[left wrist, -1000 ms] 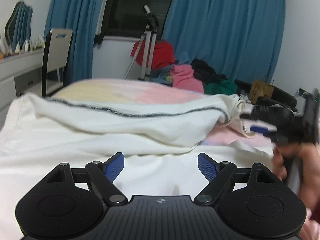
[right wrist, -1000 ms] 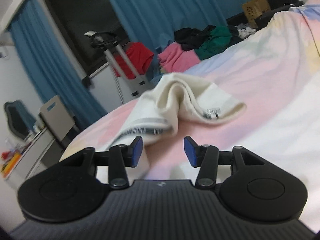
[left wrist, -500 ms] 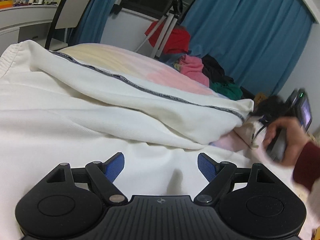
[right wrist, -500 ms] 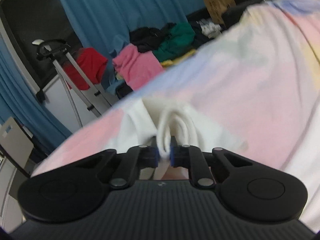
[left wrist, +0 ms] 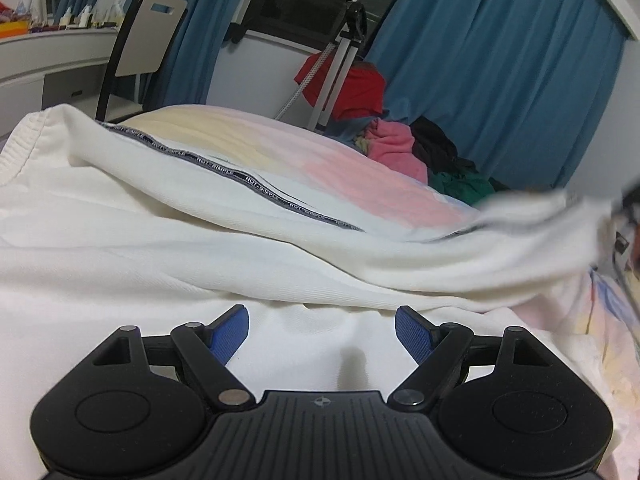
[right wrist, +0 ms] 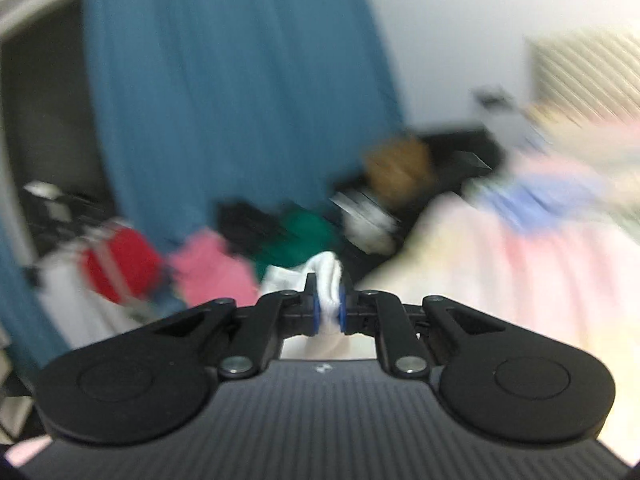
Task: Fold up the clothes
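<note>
A white garment [left wrist: 160, 216] with a dark printed trim strip lies rumpled across the pastel bedspread [left wrist: 304, 160], one long fold raised above the flat lower layer, its far end lifted off the bedspread and blurred, a bunched white edge [right wrist: 329, 280] pinched.

Likely a home bedroom: bed [left wrist: 280, 152], blue curtains [left wrist: 500, 80], heaped clothes [left wrist: 400, 148], desk chair [left wrist: 140, 40].
</note>
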A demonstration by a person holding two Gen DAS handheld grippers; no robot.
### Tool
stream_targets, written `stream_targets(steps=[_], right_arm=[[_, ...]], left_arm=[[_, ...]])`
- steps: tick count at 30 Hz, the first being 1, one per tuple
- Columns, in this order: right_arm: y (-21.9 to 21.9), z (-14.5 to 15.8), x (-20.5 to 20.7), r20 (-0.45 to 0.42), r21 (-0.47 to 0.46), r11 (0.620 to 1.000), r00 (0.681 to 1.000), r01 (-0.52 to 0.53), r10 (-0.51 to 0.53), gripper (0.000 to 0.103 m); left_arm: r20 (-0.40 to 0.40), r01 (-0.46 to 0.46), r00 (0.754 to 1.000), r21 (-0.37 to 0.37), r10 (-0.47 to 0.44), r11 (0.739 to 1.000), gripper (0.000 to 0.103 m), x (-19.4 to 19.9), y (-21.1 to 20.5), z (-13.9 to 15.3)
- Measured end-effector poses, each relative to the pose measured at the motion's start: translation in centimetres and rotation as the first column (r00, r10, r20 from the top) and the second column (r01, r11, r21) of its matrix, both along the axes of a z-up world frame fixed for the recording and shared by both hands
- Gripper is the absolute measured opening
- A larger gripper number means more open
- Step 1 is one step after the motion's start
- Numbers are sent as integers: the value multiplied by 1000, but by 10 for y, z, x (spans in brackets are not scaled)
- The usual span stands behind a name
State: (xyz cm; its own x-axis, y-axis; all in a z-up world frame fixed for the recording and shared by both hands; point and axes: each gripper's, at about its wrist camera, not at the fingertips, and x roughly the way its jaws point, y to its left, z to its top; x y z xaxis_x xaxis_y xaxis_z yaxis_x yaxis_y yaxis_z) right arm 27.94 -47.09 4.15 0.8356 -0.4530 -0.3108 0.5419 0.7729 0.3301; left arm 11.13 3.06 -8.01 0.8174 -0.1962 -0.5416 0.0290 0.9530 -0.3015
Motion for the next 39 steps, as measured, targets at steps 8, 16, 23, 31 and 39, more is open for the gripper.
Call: stream_targets(steps=[8, 16, 23, 31, 39], right_arm=[[-78, -145, -52, -213, 132, 981, 970, 143, -112, 12], [-75, -170, -53, -235, 112, 989, 970, 92, -64, 15], [-56, -127, -60, -272, 52, 998, 961, -44, 57, 70], [41, -82, -137, -196, -40, 964, 948, -264, 251, 81], [145, -44, -217, -147, -129, 875, 882, -466, 448, 81]], left_arm=[[11, 30, 999, 93, -31, 995, 82, 1, -9, 2], [38, 26, 999, 144, -32, 989, 82, 6, -16, 13], [80, 32, 996, 167, -45, 986, 82, -7, -19, 28], [160, 56, 983, 211, -91, 976, 83, -43, -25, 52], [188, 81, 974, 217, -123, 973, 98, -90, -21, 69]])
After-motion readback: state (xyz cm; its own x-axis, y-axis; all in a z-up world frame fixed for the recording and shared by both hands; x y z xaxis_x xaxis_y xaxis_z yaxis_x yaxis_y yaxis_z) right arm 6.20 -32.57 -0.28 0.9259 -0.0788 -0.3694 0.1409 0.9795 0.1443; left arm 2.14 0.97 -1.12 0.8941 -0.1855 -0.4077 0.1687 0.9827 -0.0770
